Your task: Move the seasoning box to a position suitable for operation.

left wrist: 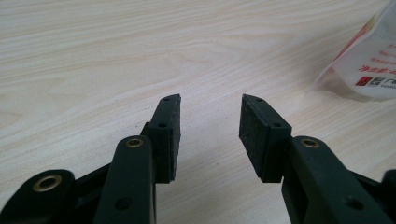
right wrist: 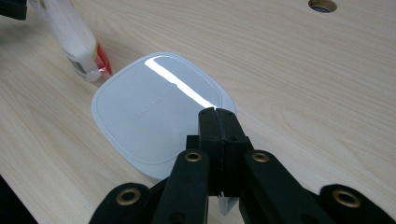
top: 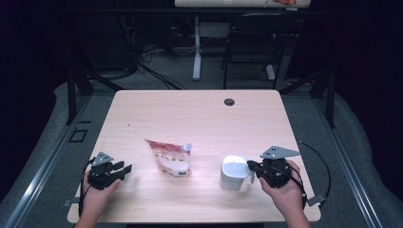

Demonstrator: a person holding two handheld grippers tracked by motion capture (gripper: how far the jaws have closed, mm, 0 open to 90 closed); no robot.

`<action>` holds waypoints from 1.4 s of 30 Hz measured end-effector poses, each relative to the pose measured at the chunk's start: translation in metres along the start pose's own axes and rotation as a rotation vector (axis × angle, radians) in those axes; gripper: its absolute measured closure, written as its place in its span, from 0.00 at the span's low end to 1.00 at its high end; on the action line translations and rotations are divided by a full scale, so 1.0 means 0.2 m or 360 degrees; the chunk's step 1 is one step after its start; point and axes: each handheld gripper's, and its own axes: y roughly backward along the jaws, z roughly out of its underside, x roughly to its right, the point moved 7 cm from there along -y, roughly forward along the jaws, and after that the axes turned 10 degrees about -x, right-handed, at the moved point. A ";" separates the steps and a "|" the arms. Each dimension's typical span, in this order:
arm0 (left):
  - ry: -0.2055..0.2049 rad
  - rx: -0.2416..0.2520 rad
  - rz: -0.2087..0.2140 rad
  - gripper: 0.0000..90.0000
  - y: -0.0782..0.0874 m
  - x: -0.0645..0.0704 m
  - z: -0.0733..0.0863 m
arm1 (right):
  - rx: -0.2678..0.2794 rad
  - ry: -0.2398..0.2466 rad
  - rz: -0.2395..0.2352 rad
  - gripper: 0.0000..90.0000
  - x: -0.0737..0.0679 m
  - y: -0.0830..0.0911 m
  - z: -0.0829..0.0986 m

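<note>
Right gripper point(right wrist: 218, 116): jaws pressed together on the white container's point(right wrist: 159, 112) tab, lower right of the high view.
Left gripper point(left wrist: 210, 121): jaws apart, empty, lower left.
Next: likely lift the lid; pouch point(top: 168, 157) waits centre.

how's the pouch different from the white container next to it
The refill pouch is soft and flat, printed red and white, and lies on its side; the white container is rigid, plain white with a square-ish lid, and stands upright. The pouch lies untouched; the right tongs are shut at the container's handle. Both rest on the table.
</note>
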 end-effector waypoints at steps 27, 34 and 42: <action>0.0002 -0.0005 -0.0002 0.66 0.00 -0.01 0.00 | 0.0059 -0.0125 -0.0103 1.00 0.02 0.00 0.03; 0.0003 -0.0005 -0.0003 0.65 0.00 -0.01 0.00 | 0.0076 -0.0155 -0.0134 1.00 0.03 0.00 0.03; 0.0002 -0.0006 -0.0003 0.65 0.00 -0.01 0.00 | 0.0072 -0.0159 -0.0127 1.00 0.03 0.00 0.04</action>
